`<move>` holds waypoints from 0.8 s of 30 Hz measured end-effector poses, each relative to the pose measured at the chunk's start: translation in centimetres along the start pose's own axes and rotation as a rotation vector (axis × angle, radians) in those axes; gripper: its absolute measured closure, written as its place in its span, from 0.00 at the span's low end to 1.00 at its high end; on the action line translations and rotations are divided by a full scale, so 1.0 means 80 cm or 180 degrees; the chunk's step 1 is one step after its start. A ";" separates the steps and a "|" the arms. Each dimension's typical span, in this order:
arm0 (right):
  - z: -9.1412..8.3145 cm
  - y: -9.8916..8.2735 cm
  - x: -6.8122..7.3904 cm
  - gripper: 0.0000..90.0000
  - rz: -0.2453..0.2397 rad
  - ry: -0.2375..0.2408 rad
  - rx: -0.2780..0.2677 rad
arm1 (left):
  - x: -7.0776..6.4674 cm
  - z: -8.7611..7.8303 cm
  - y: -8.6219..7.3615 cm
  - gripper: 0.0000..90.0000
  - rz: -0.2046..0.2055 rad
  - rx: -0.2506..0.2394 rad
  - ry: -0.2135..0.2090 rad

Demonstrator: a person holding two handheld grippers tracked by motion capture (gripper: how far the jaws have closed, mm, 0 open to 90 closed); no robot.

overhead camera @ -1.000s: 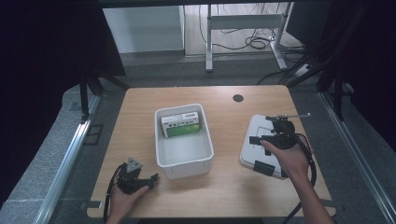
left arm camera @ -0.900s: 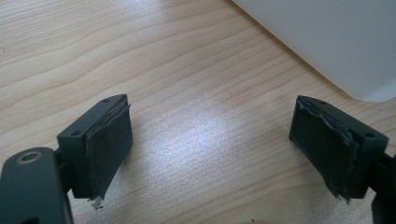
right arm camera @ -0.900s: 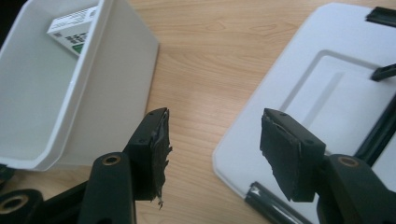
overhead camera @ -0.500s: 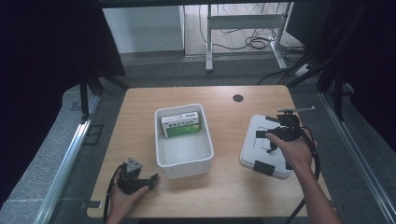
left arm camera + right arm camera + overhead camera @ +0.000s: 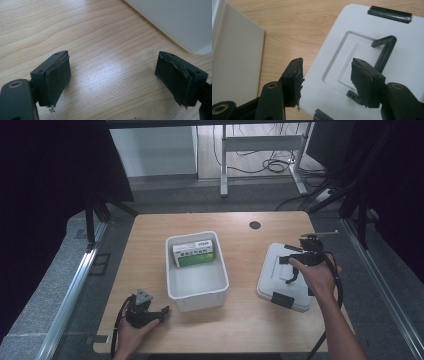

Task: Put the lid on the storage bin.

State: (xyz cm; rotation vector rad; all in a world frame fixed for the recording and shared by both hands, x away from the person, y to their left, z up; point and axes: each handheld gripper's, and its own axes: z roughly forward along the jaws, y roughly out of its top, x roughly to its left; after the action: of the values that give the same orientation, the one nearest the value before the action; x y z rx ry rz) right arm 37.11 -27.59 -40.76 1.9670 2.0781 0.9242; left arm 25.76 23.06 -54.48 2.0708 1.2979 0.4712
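The white lid (image 5: 392,70) lies flat on the counter (image 5: 245,325), right of the bin (image 5: 196,270). Your right gripper (image 5: 325,82) hovers over its left edge, jaws wide, empty. Your left gripper (image 5: 112,80) rests, jaws spread, holding nothing.

Wooden table (image 5: 250,330) with tub (image 5: 197,285), lid (image 5: 280,275)

In the high view, the print on the green box (image 5: 196,254) is too small to read; the person's hand (image 5: 314,273) covers the lid (image 5: 286,277)'s right part at centre right.
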 end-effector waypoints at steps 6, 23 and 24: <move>0.002 0.003 -0.010 0.48 0.0058 -0.0062 -0.0006 | 0.000 0.000 0.000 0.14 0.0000 0.0000 0.0001; 0.007 -0.004 -0.041 0.48 0.0268 -0.0212 0.0060 | 0.000 0.000 0.000 0.14 0.0002 0.0000 -0.0002; 0.008 -0.004 -0.043 0.48 0.0265 -0.0224 0.0064 | 0.000 0.000 0.000 0.14 0.0002 0.0000 -0.0001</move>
State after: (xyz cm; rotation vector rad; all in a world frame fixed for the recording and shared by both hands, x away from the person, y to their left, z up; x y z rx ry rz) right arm 37.60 -30.58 -42.52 2.0791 1.9895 0.8386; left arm 25.76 23.07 -54.48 2.0713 1.2969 0.4712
